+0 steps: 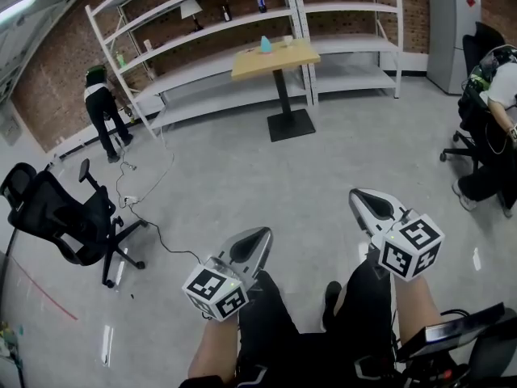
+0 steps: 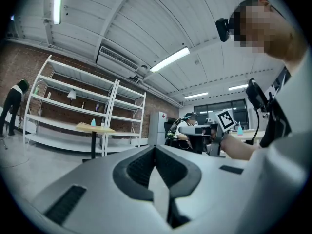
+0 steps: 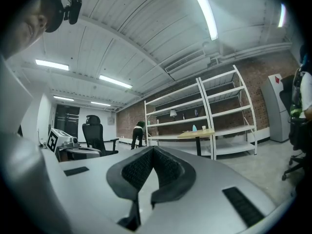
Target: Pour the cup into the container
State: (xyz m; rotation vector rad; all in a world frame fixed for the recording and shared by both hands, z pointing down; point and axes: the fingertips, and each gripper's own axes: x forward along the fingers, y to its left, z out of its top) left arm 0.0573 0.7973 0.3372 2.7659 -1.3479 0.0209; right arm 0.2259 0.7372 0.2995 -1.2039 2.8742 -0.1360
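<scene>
Far across the room stands a small wooden table [image 1: 275,59] with a white cup [image 1: 287,40] and a teal container [image 1: 266,45] on it. The same table [image 3: 196,134] shows small in the right gripper view, and the table [image 2: 95,127] in the left gripper view too. My left gripper [image 1: 262,234] and right gripper [image 1: 359,194] are held level above my knees, far from the table. In their own views the left gripper [image 2: 155,150] and the right gripper [image 3: 153,150] have their jaws together with nothing between them.
White metal shelving [image 1: 210,31] lines the brick back wall, where a person [image 1: 101,107] bends. A black office chair [image 1: 60,217] stands at the left, with a cable [image 1: 153,217] trailing on the floor. Another person [image 1: 493,128] sits at the right. A grey cabinet [image 1: 452,31] stands far right.
</scene>
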